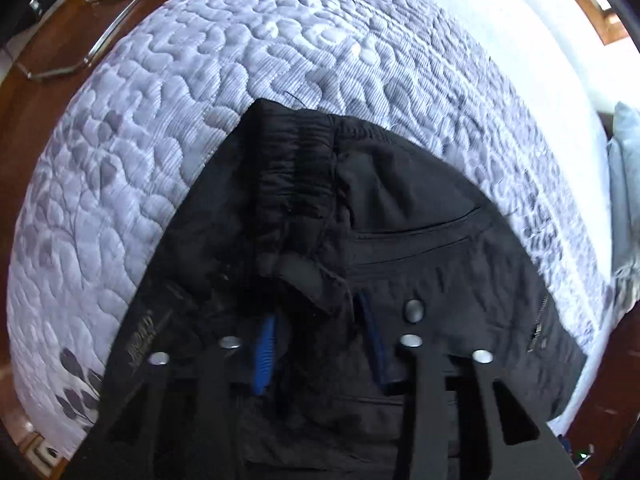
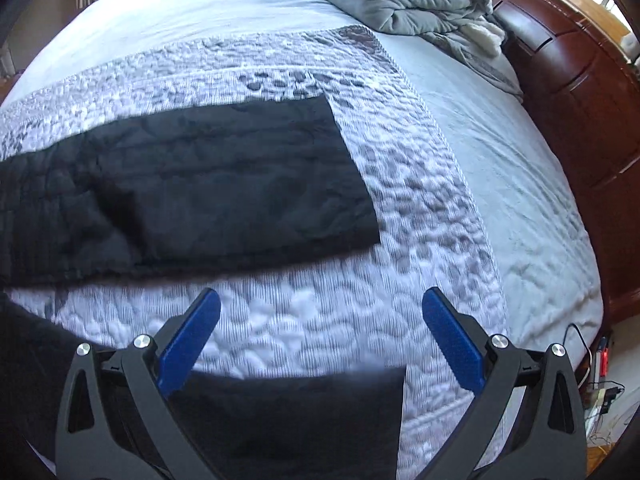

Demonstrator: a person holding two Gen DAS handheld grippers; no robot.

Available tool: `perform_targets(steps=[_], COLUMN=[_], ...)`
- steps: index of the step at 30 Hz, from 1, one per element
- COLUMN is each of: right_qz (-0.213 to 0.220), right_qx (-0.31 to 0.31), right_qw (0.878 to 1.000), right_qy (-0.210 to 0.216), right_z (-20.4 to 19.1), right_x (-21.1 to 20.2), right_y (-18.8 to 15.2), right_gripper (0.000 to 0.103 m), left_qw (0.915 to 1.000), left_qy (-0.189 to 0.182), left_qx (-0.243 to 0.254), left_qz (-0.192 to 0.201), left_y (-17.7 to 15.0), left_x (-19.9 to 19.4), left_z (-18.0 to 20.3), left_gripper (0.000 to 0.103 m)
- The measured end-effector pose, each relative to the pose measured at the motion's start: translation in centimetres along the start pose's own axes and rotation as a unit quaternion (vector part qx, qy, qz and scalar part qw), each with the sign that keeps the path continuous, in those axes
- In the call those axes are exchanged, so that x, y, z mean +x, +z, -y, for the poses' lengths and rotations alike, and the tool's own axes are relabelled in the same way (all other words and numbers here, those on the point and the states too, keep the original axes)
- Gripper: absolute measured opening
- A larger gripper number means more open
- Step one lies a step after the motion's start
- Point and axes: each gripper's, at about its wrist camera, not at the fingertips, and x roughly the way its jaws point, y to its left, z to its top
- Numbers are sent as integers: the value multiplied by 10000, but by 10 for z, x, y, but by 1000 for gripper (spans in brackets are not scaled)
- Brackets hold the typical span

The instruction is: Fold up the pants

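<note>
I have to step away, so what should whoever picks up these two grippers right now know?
Left gripper: over the waist end of the black pants, fabric bunched between the jaws; whether it is clamped cannot be told.
Right gripper: jaws open, empty, above the quilt.
Pants: legs spread apart on the quilt, one leg's hem ahead of the right gripper, the other hem under it.
Done: pants laid out.
Left: probably bring one leg onto the other, then fold along the length.

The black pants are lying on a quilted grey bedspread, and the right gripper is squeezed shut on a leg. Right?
Not quite. The black pants do lie on the quilted grey bedspread, but the right wrist view shows the right gripper wide open, holding nothing.
</note>
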Motion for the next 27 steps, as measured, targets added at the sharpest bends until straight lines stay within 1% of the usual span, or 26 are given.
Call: perform_targets(steps=[1,3,4,6,7,8,9,12,13,15,16,17,18,21,22,23,24,25,26,27], right_qz=[39,91,93,-74,-57,-224,-350,-543,-527,-644,-742,-754,-771,-1164,-1168,-1065,-976,-923,-894,-864], right_qx=[28,140,258,500,551,582,555,392,394,338,277,216,142,-87,-128,-147,-167,-179,-170,-148], right_qw=[9999,9989,9972,9884,9853,9798,9775,9798,9805,9801,9814,9852,9882,9880,9883,9895,9902,9906,9913,9914], right_qy=[130,449,703,1431,1614,1901,2004,1884,1850,1846,1747,1522,1319,1009,976,963,982,989,952,972], right_z=[4,15,22,36,41,44,42,34,34,30,27,24,23,14,11,9,8,6,5,6], right_x=[2,6,10,26,27,41,52,80,84,99,108,115,122,148,151,151,149,147,146,142], right_y=[12,32,46,74,87,103,110,143,149,164,170,176,178,182,182,183,183,182,182,182], right_gripper=[100,100,100,100,100,100,100,100,100,100,100,100,100,100,101,101,95,79,69,47], left_qw=[9999,9998,9996,9995,9995,9995,9995,9993,9993,9992,9992,9992,9991,9990,9991,9991,9990,9988,9986,9983], left_qy=[-79,-39,-24,-12,-20,-31,-51,-5,10,41,53,66,94,163,175,193,240,281,321,361], left_qx=[86,210,260,291,284,266,233,281,302,329,330,334,357,380,344,319,333,359,383,409], left_qz=[0,54,82,146,161,174,198,236,238,226,218,211,203,184,180,176,178,184,195,216], left_y=[-2,-7,-7,-11,-11,-10,-8,-9,-7,-6,-6,-6,-5,-4,-3,-2,-2,-1,-1,-1], left_x=[-1,-3,-4,-6,-7,-6,-5,-5,-5,-4,-2,-1,1,6,7,8,9,10,11,10], left_z=[2,6,9,14,16,16,13,12,13,12,13,14,15,19,20,21,23,27,30,32], left_gripper=[22,16,16,15,14,14,14,14,14,14,14,14,14,14,14,14,14,14,14,14])
